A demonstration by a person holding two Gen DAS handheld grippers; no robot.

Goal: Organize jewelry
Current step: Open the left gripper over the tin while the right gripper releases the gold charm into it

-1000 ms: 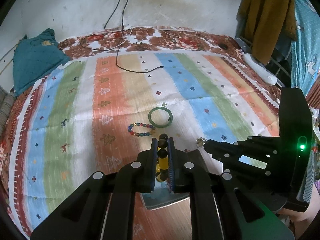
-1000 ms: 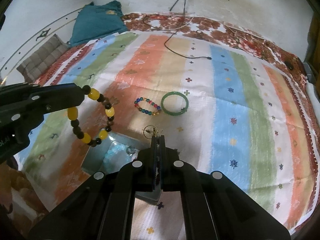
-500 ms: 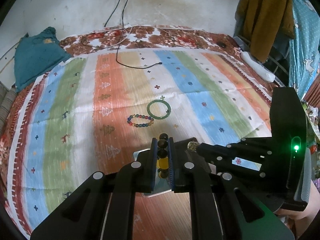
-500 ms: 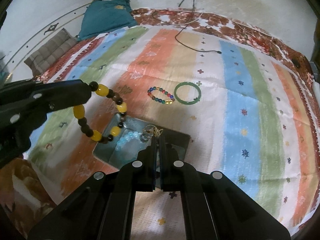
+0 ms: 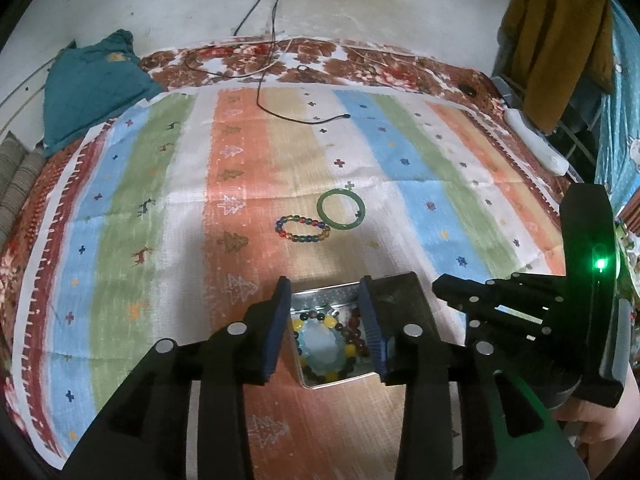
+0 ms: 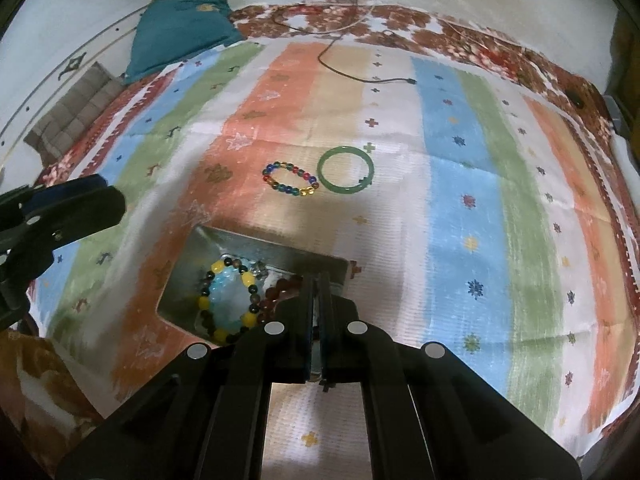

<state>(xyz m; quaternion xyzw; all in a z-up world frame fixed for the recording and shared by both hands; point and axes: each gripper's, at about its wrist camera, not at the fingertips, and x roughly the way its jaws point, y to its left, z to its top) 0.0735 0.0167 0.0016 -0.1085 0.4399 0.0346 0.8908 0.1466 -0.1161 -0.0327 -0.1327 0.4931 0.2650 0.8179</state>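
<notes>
A metal tin lies on the striped cloth. In it lie a yellow-and-black bead bracelet, a pale blue bracelet and a dark red bracelet. My left gripper is open and empty just above the tin. My right gripper is shut over the tin's near right corner; nothing shows between its fingers. A multicoloured bead bracelet and a green bangle lie on the cloth beyond the tin.
A black cable runs over the far part of the cloth. A teal cushion lies at the far left. Clothes hang at the far right, with a white power strip below.
My left gripper has opened and the yellow-and-black bracelet has dropped into the tin. The small gold piece at my right fingertips no longer shows. Both grippers moved closer over the tin.
</notes>
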